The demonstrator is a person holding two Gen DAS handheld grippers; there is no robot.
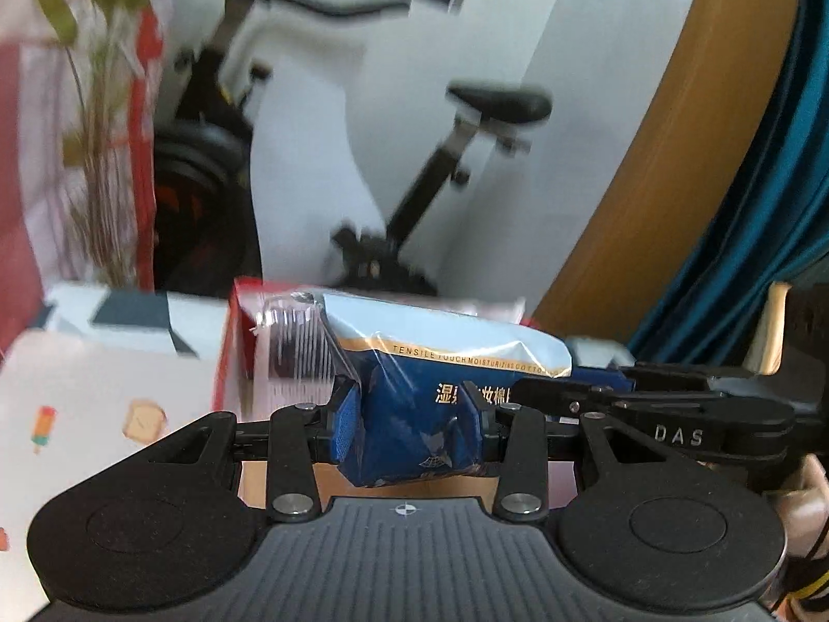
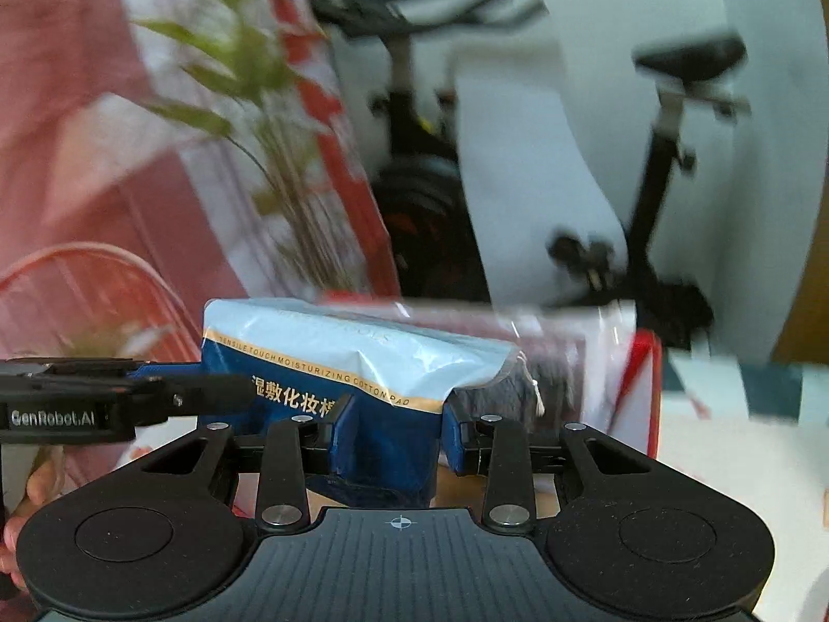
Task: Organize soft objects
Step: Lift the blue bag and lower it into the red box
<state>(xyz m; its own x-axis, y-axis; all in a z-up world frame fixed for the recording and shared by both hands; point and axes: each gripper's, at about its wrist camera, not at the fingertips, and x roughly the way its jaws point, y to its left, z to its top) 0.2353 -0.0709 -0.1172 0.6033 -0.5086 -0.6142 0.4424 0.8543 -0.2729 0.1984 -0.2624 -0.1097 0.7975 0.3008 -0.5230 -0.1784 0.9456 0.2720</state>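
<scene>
— Cotton-pad pack [image 1: 414, 414]: where is it sitting?

— Between both tools, off the table. The left gripper [image 1: 414, 414] has its blue pads pressed into one end of the blue-and-pale plastic pack, jaws narrowed onto it. The right gripper [image 2: 396, 430] pinches the other end [image 2: 362, 363] the same way, so the pack spans from one to the other.

— Can each see the other?

— Yes. From the left wrist the right tool reaches in from the right; from the right wrist the left one comes in from the left, with part of a hand [image 2: 36, 487] below it.

— And beyond the pack?

— Just behind it, a red-edged box [image 1: 243, 331] with clear plastic wrapping. Farther left, a blurred plant [image 1: 98, 119]. At the back, a black exercise bike [image 1: 482, 119] against a white wall.
</scene>
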